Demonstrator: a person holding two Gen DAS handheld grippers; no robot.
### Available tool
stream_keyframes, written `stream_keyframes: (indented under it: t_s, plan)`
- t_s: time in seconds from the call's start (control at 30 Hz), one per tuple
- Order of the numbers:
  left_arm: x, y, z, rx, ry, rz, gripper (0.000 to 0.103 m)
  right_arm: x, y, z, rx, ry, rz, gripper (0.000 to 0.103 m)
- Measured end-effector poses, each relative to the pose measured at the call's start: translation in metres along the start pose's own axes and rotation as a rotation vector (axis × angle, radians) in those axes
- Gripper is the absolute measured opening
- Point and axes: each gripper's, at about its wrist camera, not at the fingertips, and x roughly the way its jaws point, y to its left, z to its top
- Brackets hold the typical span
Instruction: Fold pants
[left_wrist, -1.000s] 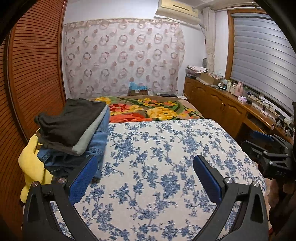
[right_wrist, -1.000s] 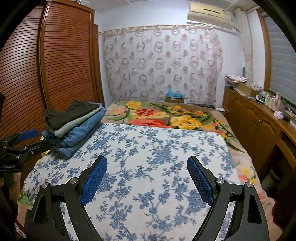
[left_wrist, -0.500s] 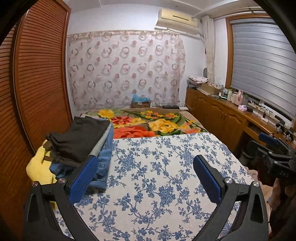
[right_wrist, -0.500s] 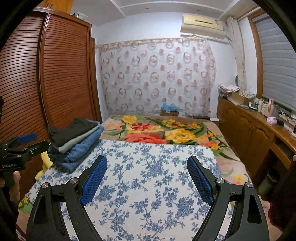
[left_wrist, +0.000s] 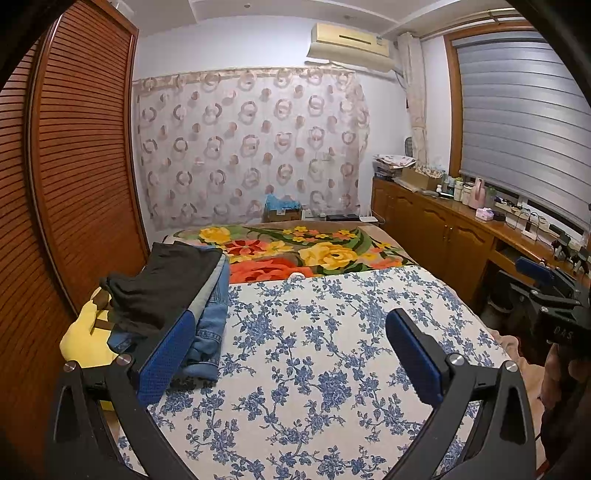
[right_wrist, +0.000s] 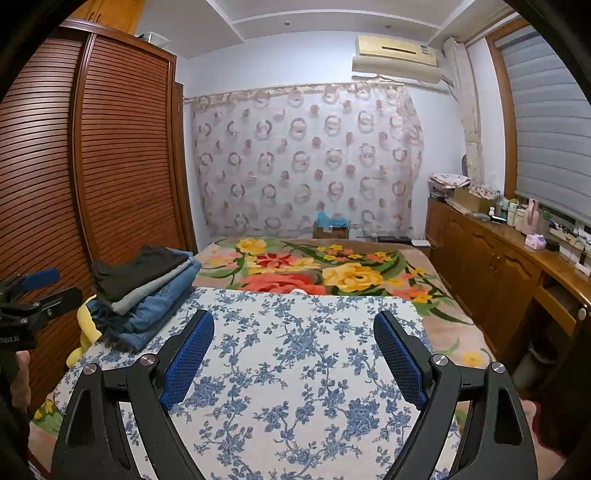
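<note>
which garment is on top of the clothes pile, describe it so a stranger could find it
On the bed's blue-flowered sheet, by the slatted brown wardrobe, sits a stack of folded clothes. Its top piece is the dark pants: near black, above a grey layer and blue jeans.

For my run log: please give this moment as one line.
left gripper: open, holding nothing | right gripper: open, holding nothing | folded pants: stacked on bed's left edge

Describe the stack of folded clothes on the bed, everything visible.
The stack of folded clothes sits at the left edge of the blue-flowered sheet, beside the slatted wardrobe. Dark garment on top, a grey layer beneath, blue denim below; something yellow pokes out underneath. Neither hand-held gripper touches it.
</note>
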Motion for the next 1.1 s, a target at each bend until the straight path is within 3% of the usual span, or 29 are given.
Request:
stream_keyframes:
  t_s: [1.1]
  plan:
    - [0.0007, 0.0013, -0.0004, -0.001, 0.002, -0.001, 0.103, -0.0042, -0.0019, 0.0002, -0.003, -0.009, -0.002, 0.089]
